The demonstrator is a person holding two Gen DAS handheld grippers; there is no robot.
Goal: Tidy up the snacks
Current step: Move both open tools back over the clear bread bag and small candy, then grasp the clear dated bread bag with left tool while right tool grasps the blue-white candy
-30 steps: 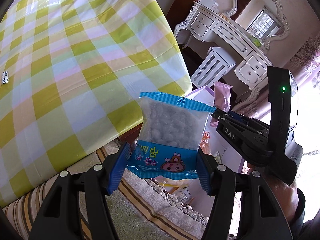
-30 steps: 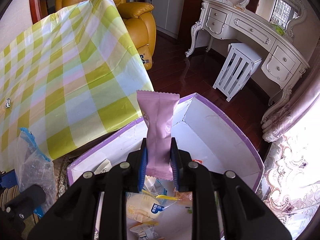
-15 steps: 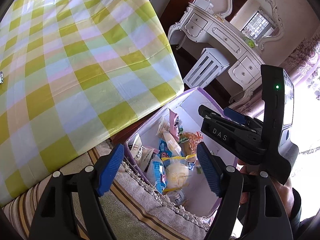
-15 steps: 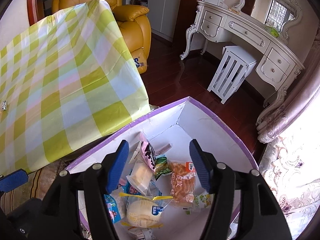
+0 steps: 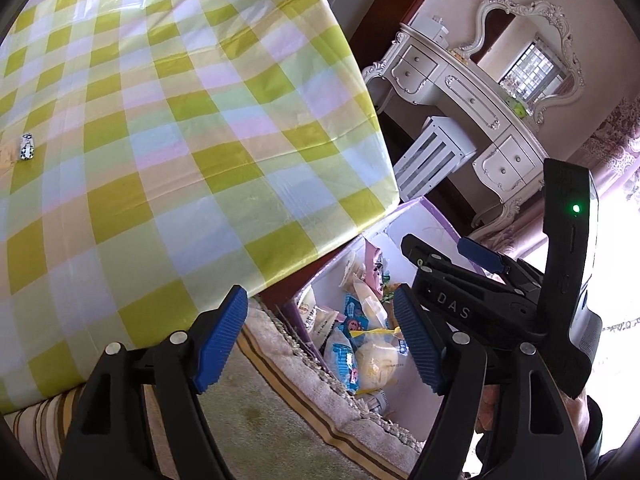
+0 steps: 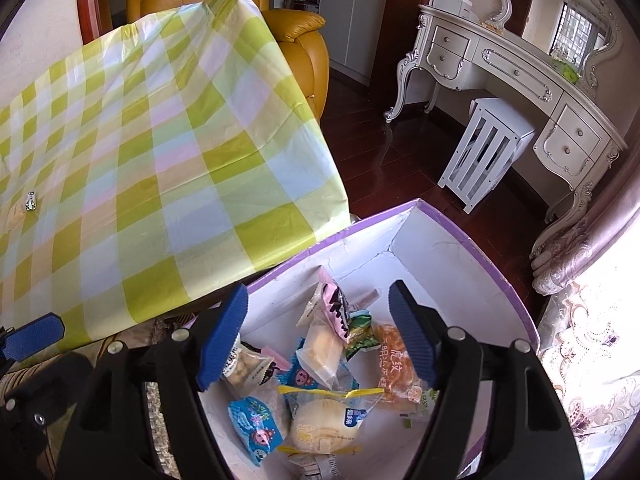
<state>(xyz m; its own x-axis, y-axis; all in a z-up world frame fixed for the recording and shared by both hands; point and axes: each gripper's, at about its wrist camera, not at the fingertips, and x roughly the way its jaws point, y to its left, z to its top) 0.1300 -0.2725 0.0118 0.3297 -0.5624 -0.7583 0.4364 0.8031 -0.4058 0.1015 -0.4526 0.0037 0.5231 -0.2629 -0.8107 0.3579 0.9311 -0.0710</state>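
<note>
A white box with a purple rim [image 6: 452, 220] stands on the floor beside the table and holds several snack packets. Among them are a blue packet [image 6: 256, 424], a pink packet [image 6: 336, 308], a yellow bun packet [image 6: 324, 420] and an orange packet [image 6: 396, 364]. My right gripper [image 6: 316, 332] is open and empty above the box. My left gripper [image 5: 320, 336] is open and empty, over the box's near edge; the box [image 5: 432, 216] and its blue packet [image 5: 344, 356] show between its fingers. One small wrapped snack [image 5: 27, 147] lies on the table, also in the right wrist view [image 6: 30, 200].
The table carries a yellow-green checked cloth [image 5: 160, 140]. A striped rug [image 5: 280, 412] lies under the box. A white dressing table [image 6: 520, 72], white stool [image 6: 488, 152] and yellow armchair [image 6: 296, 28] stand behind. The right gripper's body [image 5: 500, 288] is at my left gripper's right.
One second ago my left gripper held the blue packet and my right held the pink one. Both opened and the packets dropped into the box. Both grippers have since drawn slightly back.
</note>
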